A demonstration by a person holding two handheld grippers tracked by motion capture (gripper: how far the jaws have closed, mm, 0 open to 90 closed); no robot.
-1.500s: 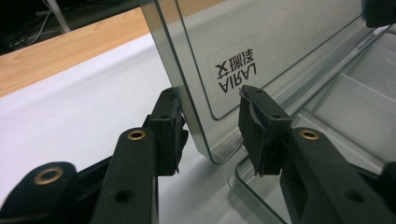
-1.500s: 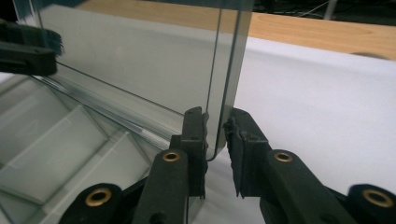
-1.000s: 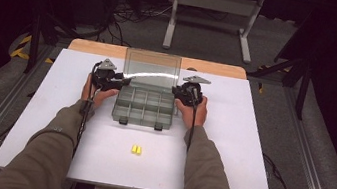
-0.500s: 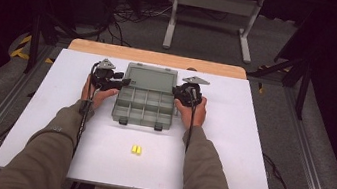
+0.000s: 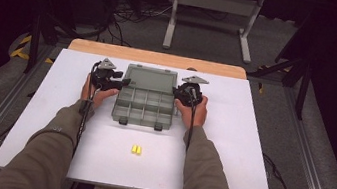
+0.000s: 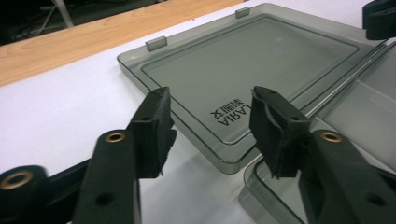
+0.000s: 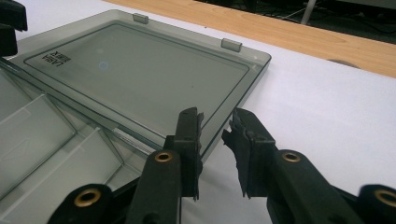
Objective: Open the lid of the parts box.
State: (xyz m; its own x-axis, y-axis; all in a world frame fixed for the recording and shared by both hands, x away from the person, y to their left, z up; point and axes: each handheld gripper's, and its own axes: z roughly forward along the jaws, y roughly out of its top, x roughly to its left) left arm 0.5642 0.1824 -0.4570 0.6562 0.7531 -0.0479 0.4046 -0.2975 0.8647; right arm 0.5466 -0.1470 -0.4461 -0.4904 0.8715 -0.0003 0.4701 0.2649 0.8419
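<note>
In the high view, the lid (image 5: 151,78), raised a second ago, now lies flat behind the organizer box (image 5: 145,106), whose long axis runs left to right; bare table (image 5: 251,137) surrounds it. In the left gripper view, your left gripper (image 6: 210,121) has just been opening; its jaws straddle the lid's corner without contact. In the right gripper view, your right gripper (image 7: 215,133) stands narrow, just opened, pads clear of the lid's edge.

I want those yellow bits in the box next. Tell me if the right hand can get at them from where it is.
Probably yes. The yellow bits lie alone on the bare white table, nearer the person than the open box. The right tongs sit open beside the box, holding nothing, so nothing blocks pulling back to them.
</note>
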